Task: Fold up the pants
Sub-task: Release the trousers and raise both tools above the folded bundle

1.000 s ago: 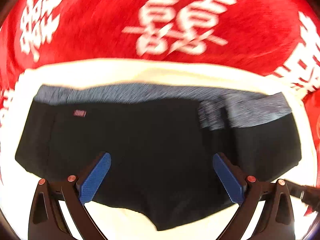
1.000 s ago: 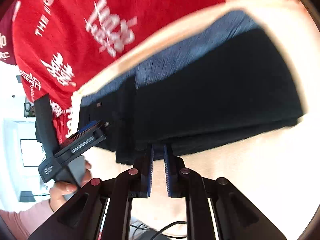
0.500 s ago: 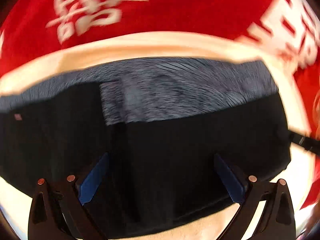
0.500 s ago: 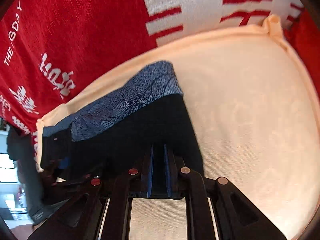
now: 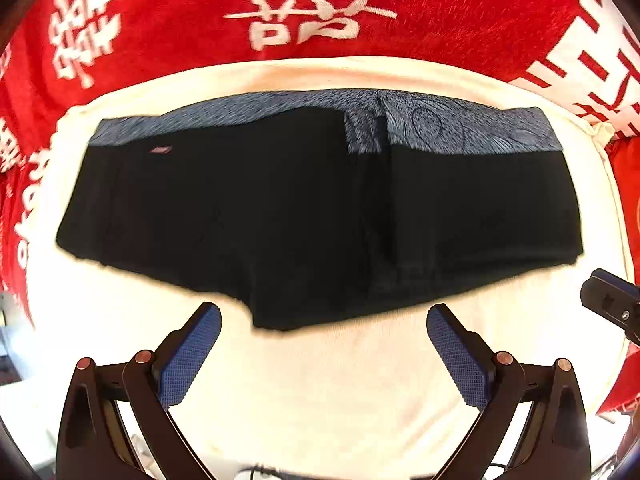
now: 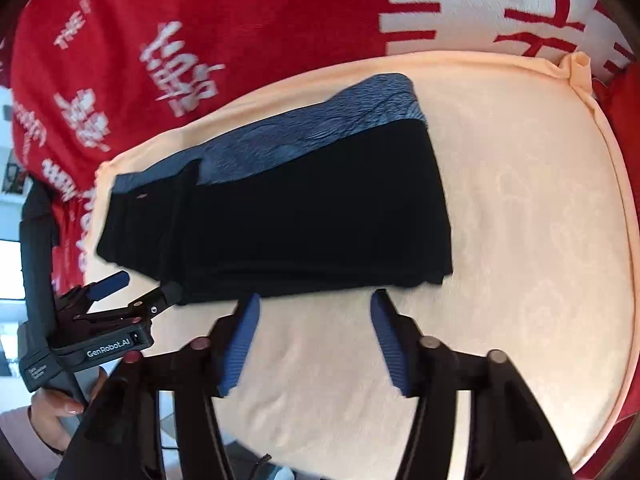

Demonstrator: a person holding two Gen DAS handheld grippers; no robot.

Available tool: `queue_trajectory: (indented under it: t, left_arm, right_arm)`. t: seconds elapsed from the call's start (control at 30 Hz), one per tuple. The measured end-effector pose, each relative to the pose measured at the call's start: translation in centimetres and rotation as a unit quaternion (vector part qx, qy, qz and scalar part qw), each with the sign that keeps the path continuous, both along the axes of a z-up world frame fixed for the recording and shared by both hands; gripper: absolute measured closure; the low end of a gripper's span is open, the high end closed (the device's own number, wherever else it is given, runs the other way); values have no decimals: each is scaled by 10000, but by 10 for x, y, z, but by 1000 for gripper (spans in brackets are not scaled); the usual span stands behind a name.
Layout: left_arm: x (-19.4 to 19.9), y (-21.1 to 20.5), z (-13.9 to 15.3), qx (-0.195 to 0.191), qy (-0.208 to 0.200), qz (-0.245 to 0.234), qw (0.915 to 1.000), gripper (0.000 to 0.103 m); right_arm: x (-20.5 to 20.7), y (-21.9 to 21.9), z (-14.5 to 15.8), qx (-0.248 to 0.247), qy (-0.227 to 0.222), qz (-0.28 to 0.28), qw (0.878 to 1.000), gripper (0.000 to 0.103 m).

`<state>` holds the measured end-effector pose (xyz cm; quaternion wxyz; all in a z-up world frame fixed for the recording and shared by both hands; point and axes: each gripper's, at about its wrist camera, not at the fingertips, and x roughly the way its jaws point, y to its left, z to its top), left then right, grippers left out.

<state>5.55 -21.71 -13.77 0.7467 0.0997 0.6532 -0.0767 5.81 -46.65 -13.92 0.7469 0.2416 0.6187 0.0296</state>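
Note:
Black shorts (image 5: 304,216) with a grey-blue patterned waistband (image 5: 440,128) lie flat on a cream cushion (image 5: 340,392). Their right part is folded over the middle. My left gripper (image 5: 324,320) is open and empty, just in front of the shorts' near hem. In the right wrist view the shorts (image 6: 304,216) lie ahead. My right gripper (image 6: 316,304) is open and empty at their near edge. The left gripper (image 6: 132,292) shows at the shorts' left corner there, and the right gripper's tip (image 5: 608,300) shows at the right edge of the left wrist view.
A red blanket (image 5: 440,8) with white characters lies behind and around the cushion. It also shows in the right wrist view (image 6: 240,20). The cushion's bare part (image 6: 520,240) stretches to the right of the shorts. A person's hand (image 6: 60,408) holds the left gripper.
My right gripper was shut and is now open, back at the shorts' near edge. My left gripper swung right over the shorts, then drew back off them, still open.

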Motion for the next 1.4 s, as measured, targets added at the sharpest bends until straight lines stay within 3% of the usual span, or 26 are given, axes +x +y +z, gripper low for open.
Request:
queue_trajectory:
  t: [0.1, 0.27, 0.43, 0.57, 0.73, 1.0, 1.4]
  left_arm:
    - [-18, -1, 15, 114, 145, -23, 9998, 0]
    - [-40, -2, 30, 191, 364, -353, 9985, 0]
    - [-52, -9, 24, -174, 792, -876, 9928, 0]
    - [-60, -4, 37, -27, 634, -1558, 9857, 0]
    - [-55, 30, 56, -103, 507, -1910, 9802, 0]
    - [-42, 90, 67, -181, 360, -1683, 9849, 0]
    - [-35, 122, 62, -617, 424, -1185, 9901, 0]
  right_arm:
    - [-17, -2, 9, 47, 115, -47, 9999, 25]
    - [-50, 6, 21, 98, 406, -164, 9990, 20]
    - [-74, 27, 29, -244, 325, -371, 9985, 2]
    - [-89, 46, 31, -78, 500, -1007, 9936, 2]
    - [-98, 80, 39, -214, 728, -1398, 9873, 2]
    - [-92, 113, 69, -550, 606, -1342, 9876, 2]
    - [-68, 144, 101, -989, 537, -810, 9903, 2]
